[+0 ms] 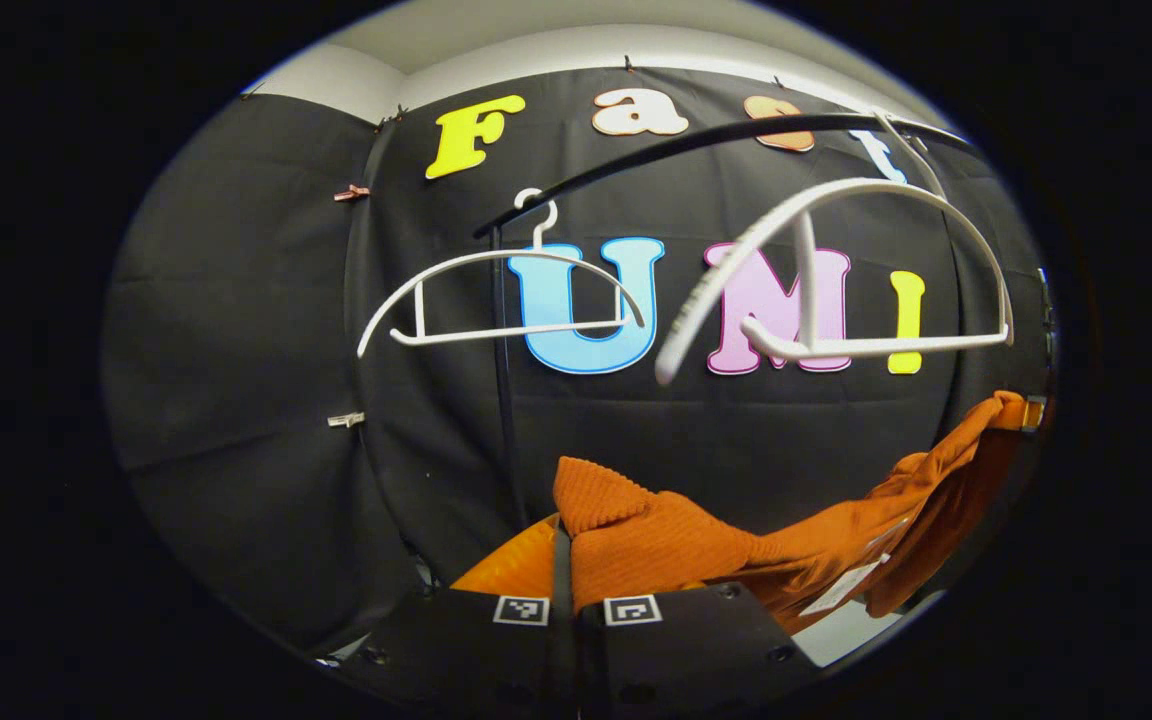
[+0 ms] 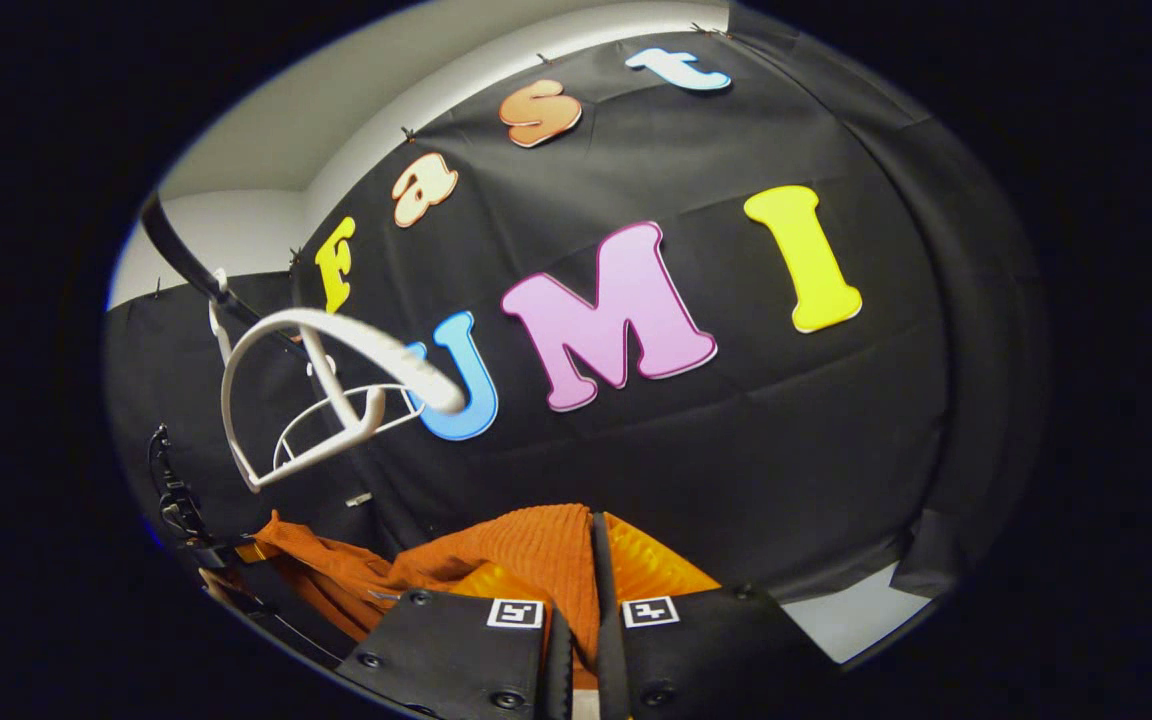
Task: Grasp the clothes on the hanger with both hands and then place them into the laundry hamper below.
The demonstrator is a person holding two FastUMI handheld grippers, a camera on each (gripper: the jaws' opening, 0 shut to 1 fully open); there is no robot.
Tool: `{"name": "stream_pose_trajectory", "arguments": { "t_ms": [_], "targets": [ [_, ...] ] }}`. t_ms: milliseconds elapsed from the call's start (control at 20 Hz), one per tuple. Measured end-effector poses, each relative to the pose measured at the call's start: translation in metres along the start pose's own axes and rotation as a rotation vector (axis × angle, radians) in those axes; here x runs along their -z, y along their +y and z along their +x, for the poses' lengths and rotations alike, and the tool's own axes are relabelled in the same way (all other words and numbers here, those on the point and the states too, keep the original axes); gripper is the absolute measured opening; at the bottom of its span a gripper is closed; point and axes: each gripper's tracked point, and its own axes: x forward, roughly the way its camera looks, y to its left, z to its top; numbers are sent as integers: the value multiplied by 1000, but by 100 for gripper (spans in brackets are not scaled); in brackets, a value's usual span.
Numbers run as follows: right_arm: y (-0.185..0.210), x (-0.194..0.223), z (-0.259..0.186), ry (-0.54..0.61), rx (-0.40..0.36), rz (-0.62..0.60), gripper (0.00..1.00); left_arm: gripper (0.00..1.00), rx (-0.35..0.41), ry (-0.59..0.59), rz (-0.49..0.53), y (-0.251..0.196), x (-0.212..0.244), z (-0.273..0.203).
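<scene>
Both grippers are gripping the orange knit garment [image 1: 676,550], which is hanging below the rail [image 1: 696,140], already clear of the two bare white hangers on it. In the left gripper view, the left gripper [image 1: 564,545] is holding one bunched edge, its jaws clenched on a fold of the ribbed fabric; the cloth is stretching away from there, sagging under the nearer hanger [image 1: 836,270], to the far gripper low beside it. In the right gripper view, the right gripper [image 2: 586,560] is likewise pinching the knit, jaws closed on a fold.

The hamper is not in sight, so judging from the task it is waiting somewhere under the rail. To do the lowering well, both grippers should be descending together, keeping the span slack, staying well under the farther hanger [image 1: 496,300], and releasing only once the cloth is inside.
</scene>
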Motion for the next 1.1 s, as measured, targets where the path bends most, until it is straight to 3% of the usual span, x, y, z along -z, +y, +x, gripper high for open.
{"name": "stream_pose_trajectory", "arguments": {
  "t_ms": [300, 900, 1100],
  "targets": [
    [28, 50, -10, 118, -38, 31, 13, 6, -1, 114, -80, 8, 37, -11],
    [119, 139, -5, 326, -177, 103, 13, 6, 193, 205, -64, -76, 70, -29],
    [143, 168, -8, 414, -219, 34, 13, 6, 270, 236, -50, -111, 78, -31]
  ]
}}
